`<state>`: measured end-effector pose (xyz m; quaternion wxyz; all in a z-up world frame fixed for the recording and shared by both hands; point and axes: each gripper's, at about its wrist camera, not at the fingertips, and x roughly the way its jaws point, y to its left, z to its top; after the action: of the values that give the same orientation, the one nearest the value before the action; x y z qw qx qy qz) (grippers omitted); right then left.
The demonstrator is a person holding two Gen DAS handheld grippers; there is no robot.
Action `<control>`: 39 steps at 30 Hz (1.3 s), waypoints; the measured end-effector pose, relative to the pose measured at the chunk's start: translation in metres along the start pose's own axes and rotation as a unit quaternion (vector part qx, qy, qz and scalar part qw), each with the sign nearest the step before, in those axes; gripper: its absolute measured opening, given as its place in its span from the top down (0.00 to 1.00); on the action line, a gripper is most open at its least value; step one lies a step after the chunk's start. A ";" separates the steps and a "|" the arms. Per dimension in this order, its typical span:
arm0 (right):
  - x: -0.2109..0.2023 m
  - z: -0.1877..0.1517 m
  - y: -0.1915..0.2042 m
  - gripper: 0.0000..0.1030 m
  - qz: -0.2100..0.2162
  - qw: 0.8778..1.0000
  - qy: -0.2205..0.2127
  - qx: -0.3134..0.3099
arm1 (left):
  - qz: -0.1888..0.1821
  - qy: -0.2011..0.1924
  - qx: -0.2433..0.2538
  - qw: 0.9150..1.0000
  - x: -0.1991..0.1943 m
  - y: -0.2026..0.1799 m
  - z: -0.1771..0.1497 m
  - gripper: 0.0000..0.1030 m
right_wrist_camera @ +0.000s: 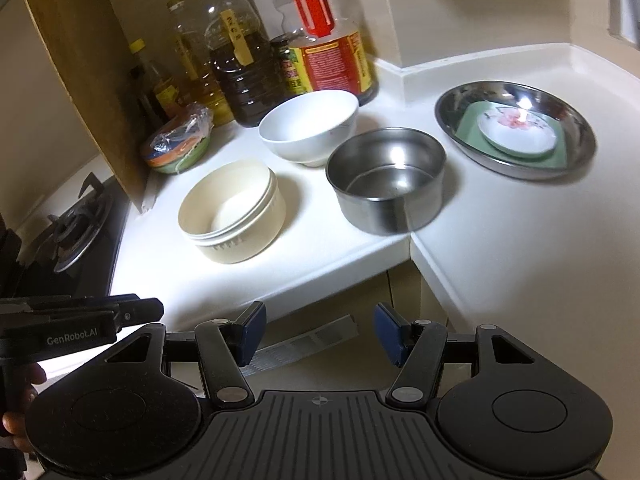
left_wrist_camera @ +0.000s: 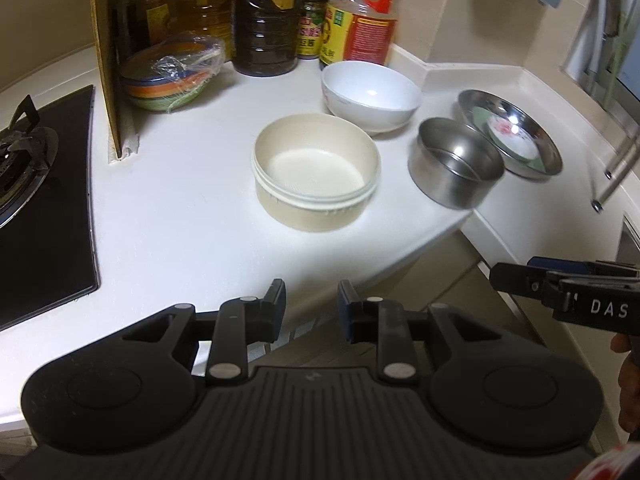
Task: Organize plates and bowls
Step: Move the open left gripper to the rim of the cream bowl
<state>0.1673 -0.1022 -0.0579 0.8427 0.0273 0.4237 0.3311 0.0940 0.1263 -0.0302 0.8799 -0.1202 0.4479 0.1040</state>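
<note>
On the white counter point(right_wrist_camera: 320, 264), at mid-frame in both views, sit a cream bowl point(right_wrist_camera: 234, 216), a white bowl point(right_wrist_camera: 310, 126) behind it and a steel bowl point(right_wrist_camera: 386, 178) to the right; a steel plate point(right_wrist_camera: 516, 132) at the upper right holds a green dish point(right_wrist_camera: 560, 152) and a small flowered saucer point(right_wrist_camera: 518, 134). All lie well beyond the fingers. Low in its frame, the right gripper point(right_wrist_camera: 318, 334) stands wide open and empty. The left gripper point(left_wrist_camera: 312, 306) shows a narrower gap, also holding nothing. Bottles point(right_wrist_camera: 240, 60) line the wall at the top.
</note>
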 end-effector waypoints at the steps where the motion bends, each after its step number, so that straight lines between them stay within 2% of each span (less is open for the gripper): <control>1: 0.003 0.003 -0.003 0.41 0.005 1.000 0.002 -0.003 | 0.003 -0.001 -0.005 1.000 0.002 -0.001 0.003 0.76; 11: 0.028 0.039 -0.018 0.41 0.053 0.998 0.003 -0.038 | 0.032 -0.021 -0.048 0.998 0.014 -0.008 0.026 0.74; 15: 0.037 0.049 -0.013 0.41 0.072 0.996 -0.004 -0.057 | 0.043 -0.025 -0.058 0.997 0.016 -0.006 0.035 0.69; 20: 0.053 0.063 -0.007 0.41 0.084 0.995 -0.005 -0.050 | 0.051 -0.032 -0.058 0.997 0.023 0.000 0.050 0.68; 25: 0.069 0.076 0.004 0.41 0.079 0.996 -0.010 -0.046 | 0.046 -0.029 -0.056 0.997 0.038 0.014 0.065 0.68; 29: 0.084 0.082 0.016 0.41 0.072 0.997 -0.002 -0.039 | 0.041 -0.010 -0.044 0.998 0.055 0.024 0.075 0.68; 36: 0.110 0.088 0.034 0.42 0.040 0.998 0.015 -0.036 | 0.033 0.010 -0.021 0.999 0.076 0.034 0.086 0.68; 39: 0.118 0.090 0.039 0.45 0.026 0.999 0.018 -0.037 | 0.028 0.017 -0.015 0.999 0.084 0.037 0.089 0.68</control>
<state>0.2618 0.0173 -0.0698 0.8265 0.0012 0.4255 0.3686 0.1992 0.1943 -0.0519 0.8670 -0.1224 0.4643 0.1330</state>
